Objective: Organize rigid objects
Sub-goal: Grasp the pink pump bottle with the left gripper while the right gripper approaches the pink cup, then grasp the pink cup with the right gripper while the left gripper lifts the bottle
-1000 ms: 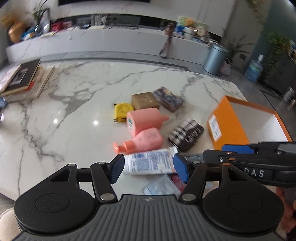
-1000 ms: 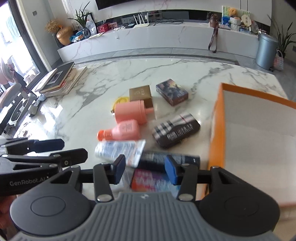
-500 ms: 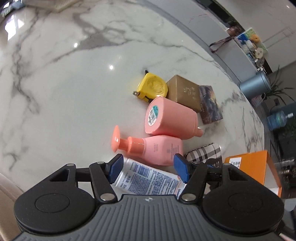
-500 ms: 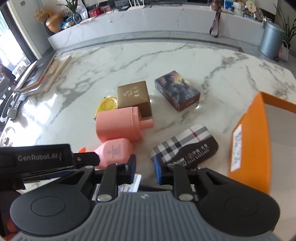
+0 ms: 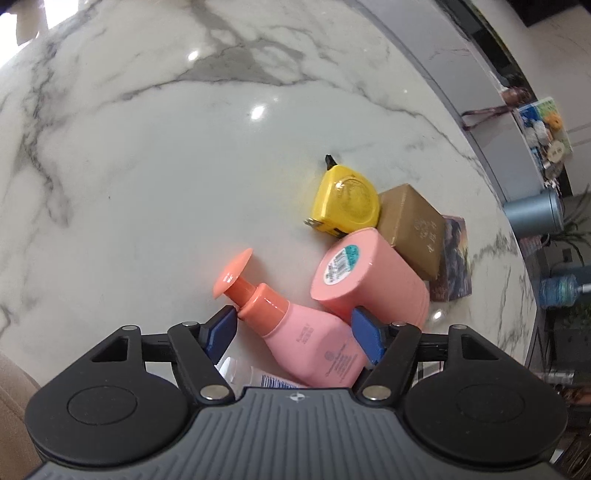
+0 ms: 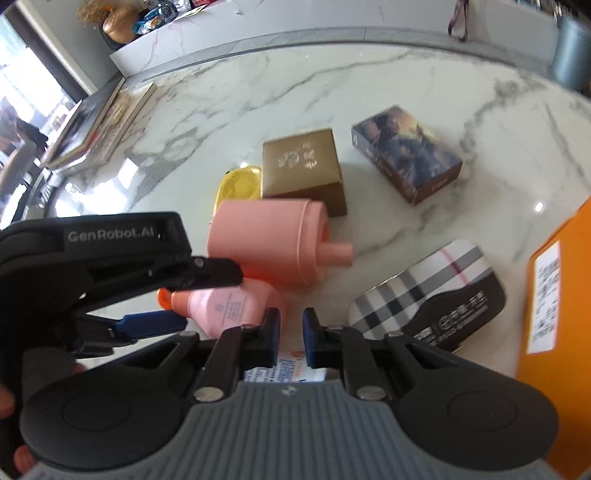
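My left gripper (image 5: 293, 334) is open, its blue fingers on either side of a pink pump bottle (image 5: 306, 339) that lies on the marble table (image 5: 147, 147). The bottle also shows in the right wrist view (image 6: 229, 306), with the left gripper (image 6: 177, 299) around its neck end. My right gripper (image 6: 290, 338) is nearly shut with a narrow gap and nothing between its fingers, above a white tube (image 6: 284, 369). A larger pink bottle (image 6: 269, 240), a yellow tape measure (image 5: 347, 201), a gold box (image 6: 303, 166), a picture box (image 6: 406, 151) and a plaid case (image 6: 428, 291) lie close by.
An orange box (image 6: 554, 295) stands at the right edge of the right wrist view. Books (image 6: 99, 125) lie at the table's far left. A grey bin (image 5: 535, 212) and a low white counter (image 6: 295, 22) stand beyond the table.
My left gripper has moved down and forward so its open fingers now straddle the pink pump bottle. My right gripper has narrowed from open to nearly shut and come closer to the objects.
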### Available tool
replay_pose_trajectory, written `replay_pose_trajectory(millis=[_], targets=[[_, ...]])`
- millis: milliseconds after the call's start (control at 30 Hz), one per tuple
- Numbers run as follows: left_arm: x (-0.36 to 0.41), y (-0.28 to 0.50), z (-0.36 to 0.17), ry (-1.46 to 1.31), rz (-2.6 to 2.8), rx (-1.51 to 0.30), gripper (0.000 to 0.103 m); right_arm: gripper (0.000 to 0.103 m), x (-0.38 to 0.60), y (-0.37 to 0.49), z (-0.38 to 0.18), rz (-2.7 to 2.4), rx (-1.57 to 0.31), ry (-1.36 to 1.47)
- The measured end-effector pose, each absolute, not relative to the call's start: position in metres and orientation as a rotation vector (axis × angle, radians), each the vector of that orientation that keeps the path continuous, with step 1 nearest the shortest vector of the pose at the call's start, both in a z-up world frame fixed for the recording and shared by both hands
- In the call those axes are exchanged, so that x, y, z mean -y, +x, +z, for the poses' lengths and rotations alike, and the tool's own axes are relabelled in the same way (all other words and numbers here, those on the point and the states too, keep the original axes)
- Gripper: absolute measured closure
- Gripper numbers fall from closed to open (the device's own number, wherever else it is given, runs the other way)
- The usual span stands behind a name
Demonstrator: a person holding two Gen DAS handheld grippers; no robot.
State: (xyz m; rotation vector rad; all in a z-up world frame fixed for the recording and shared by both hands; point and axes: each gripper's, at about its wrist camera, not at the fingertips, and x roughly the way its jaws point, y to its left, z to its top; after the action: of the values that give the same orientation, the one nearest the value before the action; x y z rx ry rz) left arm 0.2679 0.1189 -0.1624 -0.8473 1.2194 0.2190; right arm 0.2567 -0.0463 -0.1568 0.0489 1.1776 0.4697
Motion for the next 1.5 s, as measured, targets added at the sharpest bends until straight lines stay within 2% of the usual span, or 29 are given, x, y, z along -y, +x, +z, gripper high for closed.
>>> replay_pose_trajectory(millis=[133,167,200,233,267,300,367,467,567,600,733,833,933,1000,1100,1233,1333,1500], targets=[[-0.117,0.274,-0.162,-0.800,0.219,-1.220,0.031,0.088,0.044,0.258,-0.162,0.473,-1.199,0.065],[-0.117,0.274,-0.160,-0.785,0.214,-1.213,0.036,0.088,0.043,0.257,-0.163,0.470,-1.204,0.066],[-0.118,0.274,-0.159,-0.775,0.209,-1.202,0.051,0.088,0.043,0.257,-0.164,0.462,-1.211,0.070],[-0.120,0.274,-0.156,-0.761,0.196,-1.186,0.057,0.087,0.045,0.258,-0.163,0.447,-1.216,0.083],[-0.123,0.274,-0.153,-0.741,0.180,-1.174,0.069,0.087,0.048,0.259,-0.162,0.421,-1.216,0.098],[-0.125,0.275,-0.149,-0.713,0.169,-1.170,0.073,0.085,0.052,0.260,-0.160,0.394,-1.214,0.119],[-0.128,0.274,-0.143,-0.674,0.148,-1.153,0.075,0.074,0.061,0.263,-0.154,0.353,-1.213,0.192],[-0.129,0.269,-0.128,-0.591,0.139,-1.094,0.078,0.068,0.068,0.266,-0.144,0.317,-1.197,0.282],[-0.132,0.266,-0.109,-0.534,0.130,-1.020,0.082,0.067,0.068,0.266,-0.136,0.275,-1.160,0.282],[-0.133,0.265,-0.103,-0.519,0.126,-0.995,0.103,0.067,0.069,0.267,-0.135,0.259,-1.157,0.294],[-0.129,0.266,-0.080,-0.416,0.104,-0.878,0.102,0.067,0.084,0.273,-0.140,0.183,-1.191,0.424],[-0.128,0.270,-0.079,-0.414,0.084,-0.897,0.102,0.067,0.092,0.273,-0.144,0.145,-1.183,0.510],[-0.136,0.271,-0.092,-0.443,0.131,-0.926,0.093,0.068,0.101,0.273,-0.146,0.100,-1.178,0.574],[-0.147,0.274,-0.103,-0.489,0.157,-0.956,0.082,0.068,0.106,0.274,-0.148,0.073,-1.179,0.615],[-0.156,0.277,-0.110,-0.540,0.167,-0.983,0.078,0.069,0.110,0.277,-0.156,0.040,-1.193,0.688],[-0.151,0.280,-0.108,-0.521,0.155,-0.972,0.072,0.076,0.109,0.280,-0.169,-0.005,-1.214,0.771],[-0.150,0.282,-0.110,-0.522,0.148,-0.975,0.067,0.076,0.109,0.284,-0.173,-0.032,-1.202,0.818],[-0.156,0.287,-0.121,-0.568,0.197,-0.993,0.047,0.073,0.113,0.286,-0.166,-0.046,-1.136,0.853]])
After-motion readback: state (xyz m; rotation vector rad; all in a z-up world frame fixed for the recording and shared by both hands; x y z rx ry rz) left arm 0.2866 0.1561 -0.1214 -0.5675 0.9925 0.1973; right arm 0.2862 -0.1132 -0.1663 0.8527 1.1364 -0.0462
